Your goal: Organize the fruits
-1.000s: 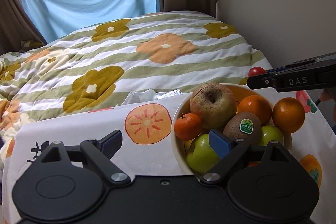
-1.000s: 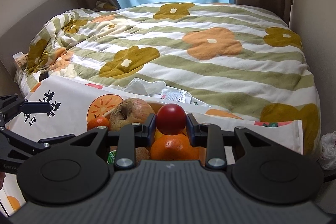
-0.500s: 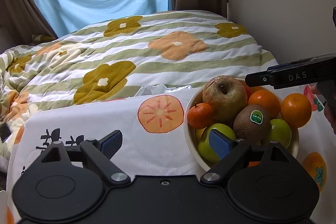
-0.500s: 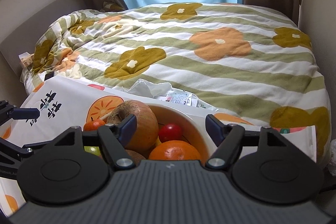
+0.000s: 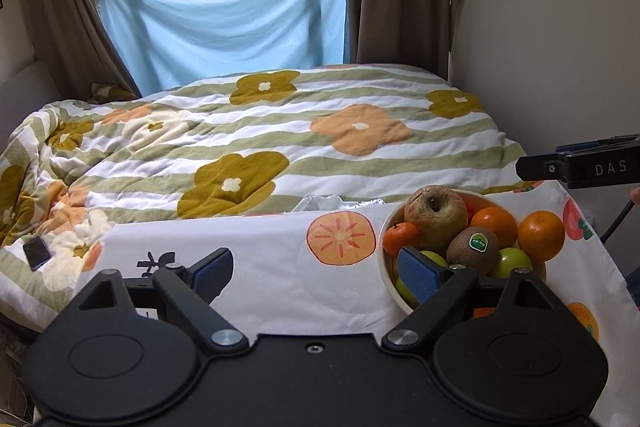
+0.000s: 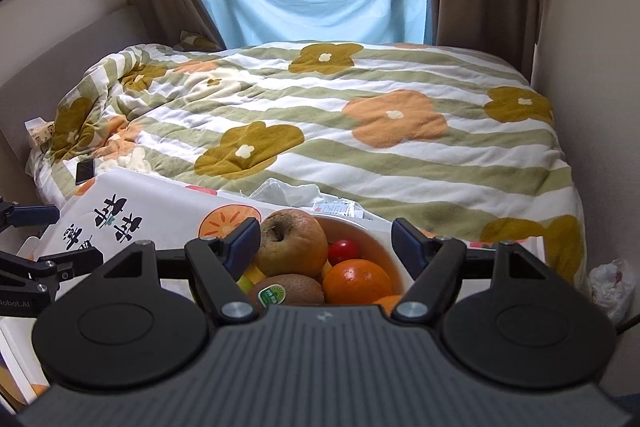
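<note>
Small red round tomato (image 6: 343, 249) now down in cream fruit bowl (image 6: 370, 239), behind big brown apple (image 6: 291, 243) & orange (image 6: 357, 281); dropped a sec ago. Right gripper (image 6: 325, 239) jaws wide apart, empty, pulled back. Left gripper (image 5: 316, 273) jaws apart, idle. Sorting prob. done.

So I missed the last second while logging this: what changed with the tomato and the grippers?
The right hand-held gripper let go of the small red tomato, which now lies in the bowl behind the orange, and drew back, jaws open. The left hand-held gripper stayed open and empty; the other fruit kept its place.
</note>
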Available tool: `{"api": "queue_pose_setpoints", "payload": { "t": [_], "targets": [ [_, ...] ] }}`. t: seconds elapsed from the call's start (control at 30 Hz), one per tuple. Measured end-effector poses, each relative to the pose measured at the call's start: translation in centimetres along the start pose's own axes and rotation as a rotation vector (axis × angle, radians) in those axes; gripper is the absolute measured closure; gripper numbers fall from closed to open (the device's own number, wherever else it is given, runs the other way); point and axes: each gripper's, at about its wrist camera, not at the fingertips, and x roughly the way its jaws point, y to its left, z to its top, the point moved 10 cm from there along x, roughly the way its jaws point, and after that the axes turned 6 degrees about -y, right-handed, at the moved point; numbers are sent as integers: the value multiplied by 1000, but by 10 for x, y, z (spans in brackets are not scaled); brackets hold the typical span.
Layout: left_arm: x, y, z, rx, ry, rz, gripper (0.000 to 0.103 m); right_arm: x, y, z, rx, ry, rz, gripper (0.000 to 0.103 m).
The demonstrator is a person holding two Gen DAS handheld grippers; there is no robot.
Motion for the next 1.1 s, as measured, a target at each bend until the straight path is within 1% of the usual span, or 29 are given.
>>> {"api": "queue_pose_setpoints", "payload": {
  "t": [0.1, 0.27, 0.33, 0.37, 0.4, 0.53, 0.63, 0.7, 0.73, 0.87, 0.97, 1.1],
  "targets": [
    [-27, 5, 5, 1, -25, -8, 11, -34, 12, -2, 7, -10, -42, 16],
    [-74, 16, 13, 24, -88, 0, 11, -90, 38, -15, 0, -23, -121, 16],
    [-90, 22, 14, 24, -104, 1, 11, -108, 50, -20, -2, -30, -146, 13],
    [-98, 25, 12, 25, -112, 0, 11, -117, 56, -22, -4, -33, -158, 6],
    [-106, 28, 12, 26, -121, -1, 11, -125, 61, -25, -3, -38, -171, 2],
    [-129, 39, 5, 38, -145, 1, 11, -150, 80, -37, 17, -41, -218, 2],
    [-142, 45, -2, 43, -152, 6, 11, -163, 94, -46, 18, -45, -233, 1],
    [-151, 48, -7, 43, -159, 20, 5, -172, 103, -51, 18, -61, -259, 0],
    [-154, 50, -11, 42, -163, 29, 0, -175, 108, -53, 19, -71, -262, 0],
    [-166, 54, -24, 38, -164, 25, 0, -180, 119, -63, 31, -53, -277, 0],
    [-172, 61, -32, 31, -162, 37, 0, -182, 122, -69, 39, -43, -287, 0],
    [-174, 66, -36, 23, -153, 40, 0, -185, 123, -73, 36, -42, -302, 0]
  ]
}}
